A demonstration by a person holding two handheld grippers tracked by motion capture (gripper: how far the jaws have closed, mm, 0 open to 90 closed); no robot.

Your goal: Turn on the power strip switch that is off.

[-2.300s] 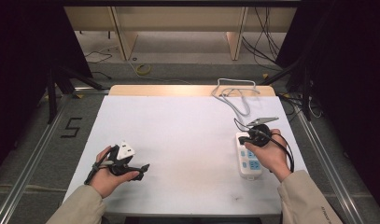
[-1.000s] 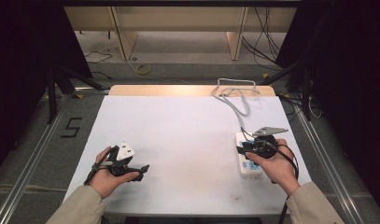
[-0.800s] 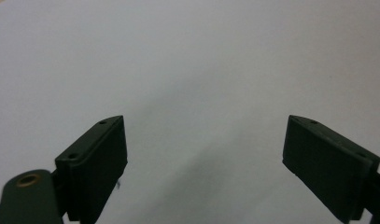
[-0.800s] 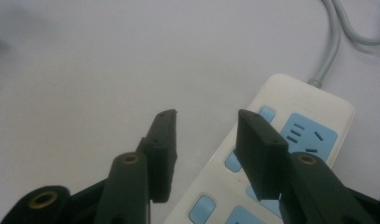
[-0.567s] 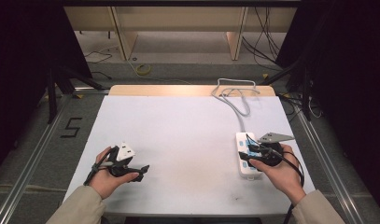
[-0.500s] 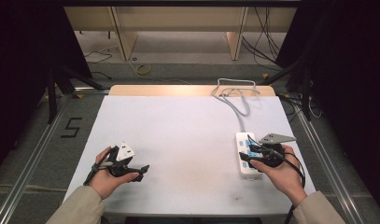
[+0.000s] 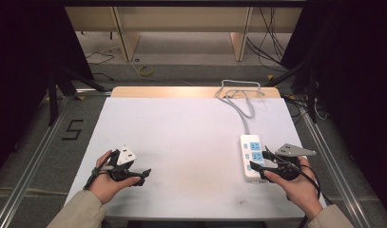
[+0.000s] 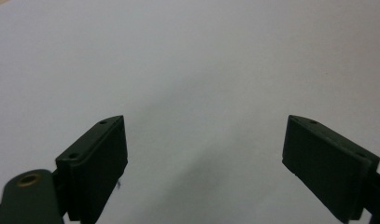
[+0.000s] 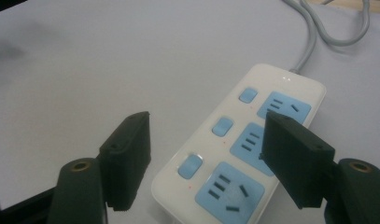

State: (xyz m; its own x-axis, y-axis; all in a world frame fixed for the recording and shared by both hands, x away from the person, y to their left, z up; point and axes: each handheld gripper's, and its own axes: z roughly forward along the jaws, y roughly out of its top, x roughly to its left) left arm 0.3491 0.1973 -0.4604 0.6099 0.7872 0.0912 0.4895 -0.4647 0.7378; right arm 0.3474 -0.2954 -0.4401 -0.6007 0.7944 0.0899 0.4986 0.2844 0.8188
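hovering near the table's front-right edge, the right gripper (image 9: 204,163) spreads its jaws above the white three-socket power strip with blue outlets (image 9: 246,154); the left gripper (image 8: 204,158) gapes wide over bare white tabletop (image 7: 181,137), open room beyond.

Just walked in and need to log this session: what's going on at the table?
A person sits at a white table with a gripper in each hand. The right gripper hovers open over the near end of a white power strip with blue sockets, its jaws either side of the strip without gripping it. The strip's grey cable runs to the table's far edge. The left gripper is open over bare table, holding nothing.
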